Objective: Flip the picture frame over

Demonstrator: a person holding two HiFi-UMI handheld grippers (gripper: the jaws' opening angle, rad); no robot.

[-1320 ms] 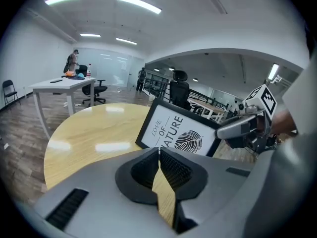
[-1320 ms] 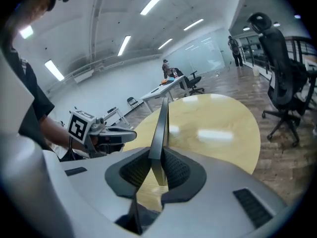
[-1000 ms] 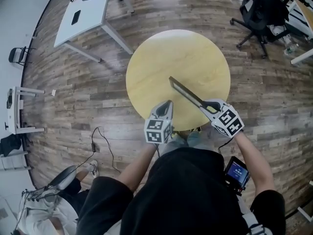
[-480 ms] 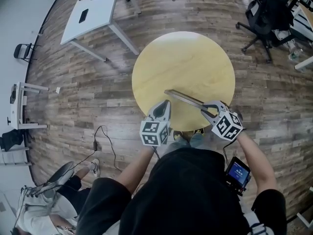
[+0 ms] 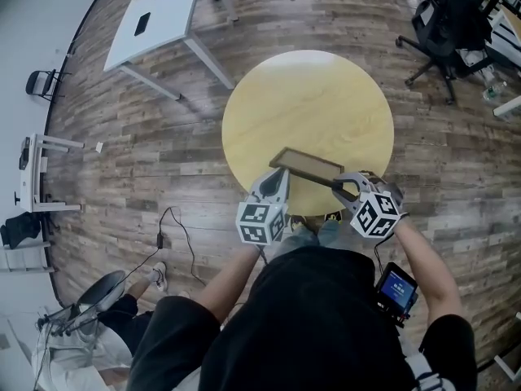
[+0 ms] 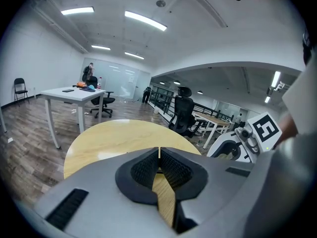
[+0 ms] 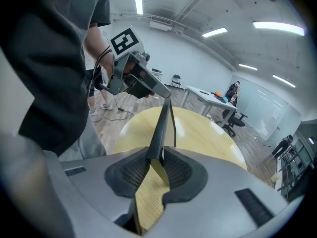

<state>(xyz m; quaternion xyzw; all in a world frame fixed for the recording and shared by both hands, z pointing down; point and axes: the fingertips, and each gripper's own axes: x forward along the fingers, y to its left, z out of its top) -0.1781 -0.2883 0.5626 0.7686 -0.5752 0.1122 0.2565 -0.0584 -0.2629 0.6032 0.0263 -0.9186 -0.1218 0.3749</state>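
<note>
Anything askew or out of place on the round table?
Only the picture frame: tilted, not flat on the table, one end between the jaws of the right gripper, which have just opened slightly. No damage.

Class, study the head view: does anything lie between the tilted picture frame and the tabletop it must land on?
Nothing visible does. The round table beneath the picture frame is bare; the left gripper hovers beside the frame's left end, apparently not under it.

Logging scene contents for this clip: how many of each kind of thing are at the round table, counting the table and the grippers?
picture frame: 1
gripper: 2, the left gripper and the right gripper
round table: 1
Total: 4
</note>
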